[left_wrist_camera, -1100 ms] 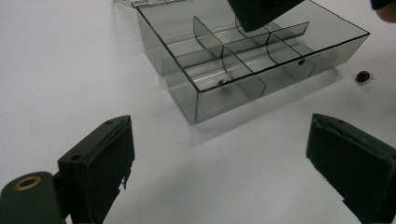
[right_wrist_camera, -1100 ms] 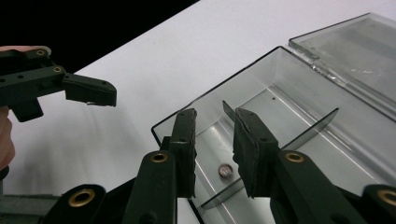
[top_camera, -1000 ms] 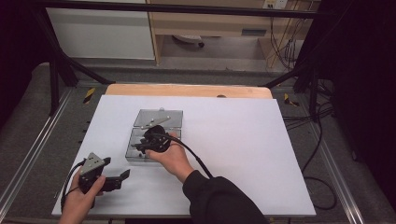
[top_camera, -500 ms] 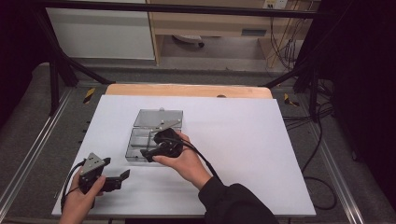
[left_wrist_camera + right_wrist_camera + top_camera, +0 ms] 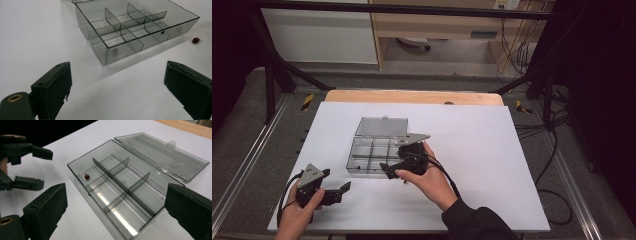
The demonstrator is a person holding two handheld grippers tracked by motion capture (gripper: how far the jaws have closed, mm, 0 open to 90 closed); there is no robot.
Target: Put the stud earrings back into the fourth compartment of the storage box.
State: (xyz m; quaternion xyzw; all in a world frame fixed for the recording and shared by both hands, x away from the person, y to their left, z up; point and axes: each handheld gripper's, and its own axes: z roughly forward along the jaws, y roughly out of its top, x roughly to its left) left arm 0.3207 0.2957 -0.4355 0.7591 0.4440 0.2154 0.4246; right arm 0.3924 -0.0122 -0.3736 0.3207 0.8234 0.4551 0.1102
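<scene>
Clear divided box sits mid-frame in the high view on the white counter, lid swung fully open and lying flat behind it.

Right tool hovers at the box's lower right edge, jaws spread wide, gripping nothing. Left tool rests low at lower left of the frame, well apart from the box, jaws also apart and empty.

Contents: one small red bead lies in an end compartment, left of centre in the right gripper view. The other compartments look bare.

In the left gripper view a red bead shows at right, past the box corner; whether it lies outside or is seen through the wall, I cannot tell.

Progress, judged: one bead placed, lid not yet shut.
</scene>
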